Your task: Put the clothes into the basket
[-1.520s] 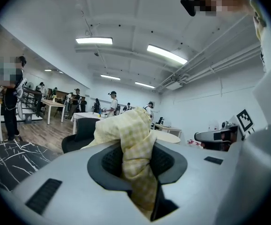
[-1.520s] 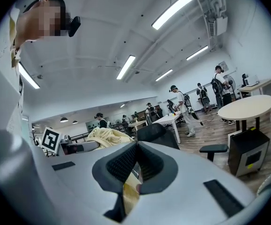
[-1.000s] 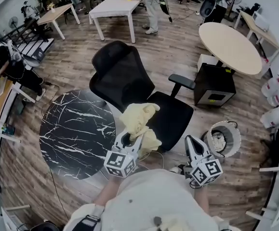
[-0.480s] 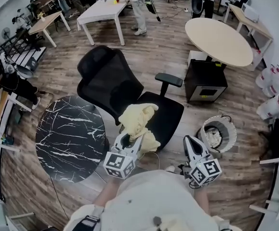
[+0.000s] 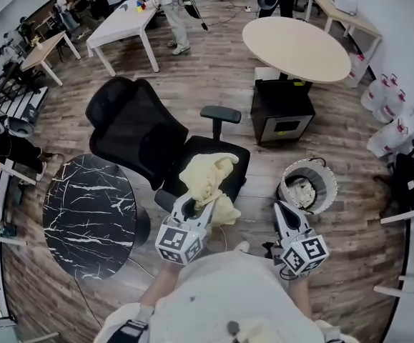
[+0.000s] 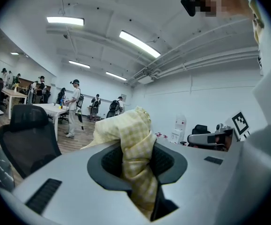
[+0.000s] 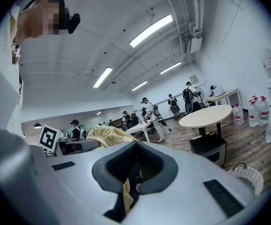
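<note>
A pale yellow checked cloth (image 5: 207, 177) hangs bunched over the seat of a black office chair (image 5: 139, 131). My left gripper (image 5: 196, 204) is shut on it. In the left gripper view the cloth (image 6: 126, 130) runs up between the pads of the left gripper (image 6: 136, 150) and hides what lies ahead. My right gripper (image 5: 284, 210) is level beside it, shut, with nothing clearly held. Its pads (image 7: 150, 165) meet at the tips in the right gripper view. The round wicker basket (image 5: 331, 191) stands on the floor just beyond the right gripper, with something whitish inside. The basket (image 7: 247, 175) also shows at lower right.
A black marble round table (image 5: 85, 213) stands to the left. A beige round table (image 5: 296, 48) and a dark cabinet (image 5: 282, 113) are beyond the basket. Water jugs (image 5: 392, 120) line the right wall. People stand by white tables (image 5: 124, 23) at the back.
The room has slid left in the head view while both grippers keep their places in it. The basket now lies closer ahead of the right gripper. The left gripper still holds the cloth.
</note>
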### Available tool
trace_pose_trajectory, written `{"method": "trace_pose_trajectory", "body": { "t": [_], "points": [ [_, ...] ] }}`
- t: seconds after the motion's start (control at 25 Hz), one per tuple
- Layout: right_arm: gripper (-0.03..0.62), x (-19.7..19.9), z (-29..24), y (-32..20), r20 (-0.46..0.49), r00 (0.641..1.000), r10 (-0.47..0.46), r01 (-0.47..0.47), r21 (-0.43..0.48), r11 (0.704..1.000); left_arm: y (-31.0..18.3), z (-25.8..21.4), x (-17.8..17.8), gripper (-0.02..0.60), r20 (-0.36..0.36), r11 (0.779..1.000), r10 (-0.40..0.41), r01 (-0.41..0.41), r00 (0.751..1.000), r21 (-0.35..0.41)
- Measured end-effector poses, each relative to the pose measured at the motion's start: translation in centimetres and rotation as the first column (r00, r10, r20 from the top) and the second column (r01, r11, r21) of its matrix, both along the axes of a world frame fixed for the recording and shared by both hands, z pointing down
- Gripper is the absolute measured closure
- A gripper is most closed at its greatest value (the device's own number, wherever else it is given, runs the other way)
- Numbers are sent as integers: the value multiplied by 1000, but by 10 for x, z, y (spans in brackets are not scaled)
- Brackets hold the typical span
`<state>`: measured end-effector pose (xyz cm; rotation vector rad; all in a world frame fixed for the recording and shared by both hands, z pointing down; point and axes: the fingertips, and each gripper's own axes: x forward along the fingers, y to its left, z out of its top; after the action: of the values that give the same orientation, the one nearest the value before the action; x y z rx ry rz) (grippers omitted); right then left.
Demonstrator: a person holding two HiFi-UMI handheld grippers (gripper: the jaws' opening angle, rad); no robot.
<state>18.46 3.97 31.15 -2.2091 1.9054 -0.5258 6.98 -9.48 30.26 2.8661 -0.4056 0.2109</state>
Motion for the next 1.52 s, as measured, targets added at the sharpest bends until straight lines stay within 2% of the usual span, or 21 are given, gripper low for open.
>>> {"method": "trace_pose_trajectory", "body": {
  "t": [0.28, 0.48, 0.72, 1.0, 1.24, 1.52],
  "points": [
    [585, 40, 11, 52, 15, 996, 86, -86, -9, 996, 42, 7, 51, 457, 0, 996, 89, -89, 996, -6],
    [585, 62, 18, 78, 5, 992, 127, -127, -12, 992, 58, 12, 81, 457, -10, 992, 124, -124, 992, -26],
    [585, 93, 19, 116, 6, 976, 217, -217, -30, 976, 85, 15, 124, 457, -16, 979, 194, -195, 981, -52],
    [585, 106, 23, 146, 10, 951, 308, -307, -25, 951, 111, 13, 156, 457, -18, 952, 305, -305, 952, -30],
    [585, 118, 26, 169, 14, 928, 373, -372, -45, 927, 122, 19, 181, 457, -27, 933, 349, -350, 937, -88],
    [585, 156, 31, 194, 9, 884, 467, -466, -64, 883, 145, 30, 237, 457, -14, 887, 449, -448, 893, -110]
  ]
}}
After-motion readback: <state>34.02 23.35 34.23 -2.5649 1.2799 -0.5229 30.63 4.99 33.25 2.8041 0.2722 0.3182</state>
